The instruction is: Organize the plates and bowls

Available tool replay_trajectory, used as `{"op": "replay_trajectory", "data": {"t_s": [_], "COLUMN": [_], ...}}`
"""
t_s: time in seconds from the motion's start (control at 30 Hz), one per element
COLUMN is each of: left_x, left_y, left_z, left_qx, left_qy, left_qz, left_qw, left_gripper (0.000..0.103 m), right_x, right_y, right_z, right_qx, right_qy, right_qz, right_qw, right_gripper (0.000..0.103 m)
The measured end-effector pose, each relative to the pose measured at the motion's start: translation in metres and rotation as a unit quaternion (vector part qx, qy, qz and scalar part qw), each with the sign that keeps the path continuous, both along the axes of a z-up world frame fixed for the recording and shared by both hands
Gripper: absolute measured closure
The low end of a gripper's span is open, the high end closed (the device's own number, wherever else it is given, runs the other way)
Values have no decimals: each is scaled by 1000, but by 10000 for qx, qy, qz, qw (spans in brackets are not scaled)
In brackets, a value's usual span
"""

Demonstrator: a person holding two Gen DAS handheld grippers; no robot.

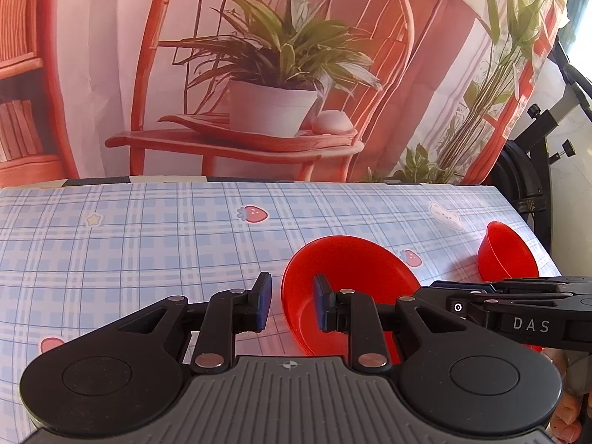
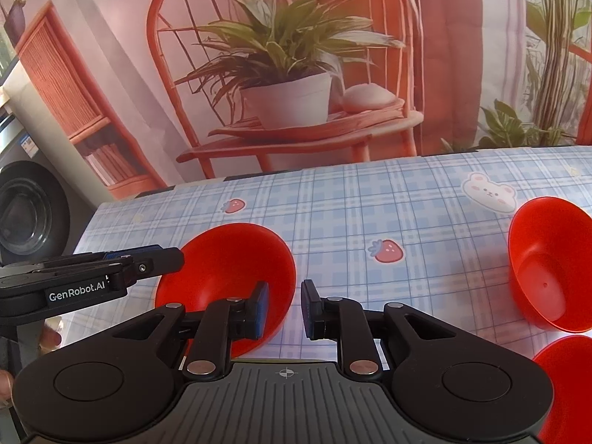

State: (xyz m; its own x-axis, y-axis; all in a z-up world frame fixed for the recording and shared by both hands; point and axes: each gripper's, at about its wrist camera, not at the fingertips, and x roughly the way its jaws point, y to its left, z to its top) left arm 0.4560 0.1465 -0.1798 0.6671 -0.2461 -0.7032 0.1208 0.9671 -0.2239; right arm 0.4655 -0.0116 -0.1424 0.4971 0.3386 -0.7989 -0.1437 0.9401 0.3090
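I take the wide red bowl as my landmark; it lies on the checked worktop, and only part of it shows in either view.

My left gripper sits at the bowl's left edge. Its jaws stand a little apart, one finger outside the rim and the other over the inside, the rim in the gap between them. The pads do not look pressed on it, though the fingers hide the near rim, so I cannot be sure of contact.

My right gripper is at the bowl's right edge — jaws slightly apart, the left finger in front of the bowl wall, the right finger over bare cloth. Nothing is gripped. In the left view this gripper crosses the bowl's right side and covers it.

Right of the landmark, well apart, a deeper red bowl stands on the worktop — its far side cut by the frame. Just nearer than it, a third red piece shows only as a curved corner; bowl or plate, I cannot tell.
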Motion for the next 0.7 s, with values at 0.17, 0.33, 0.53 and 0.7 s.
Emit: {"op": "replay_trajectory", "data": {"t_s": [0.17, 0.33, 0.53, 0.7], "left_x": [-2, -4, -6, -14], "left_y": [3, -4, -4, -12], "left_z": [-13, -17, -8, 14], "left_qx": [-168, -95, -124, -29], "left_qy": [233, 284, 177, -38], "left_qz": [-16, -2, 95, 61], "left_qw": [9996, 9996, 9997, 10000], "left_gripper": [78, 88, 90, 90], "right_x": [0, -1, -4, -11], "right_y": [4, 3, -2, -8], "right_z": [-5, -7, -2, 12], "right_qx": [15, 20, 133, 240], "right_qy": [88, 120, 16, -175], "right_qz": [47, 5, -129, -287], "right_qw": [9999, 9999, 9998, 9991], "right_gripper": [84, 95, 96, 97]}}
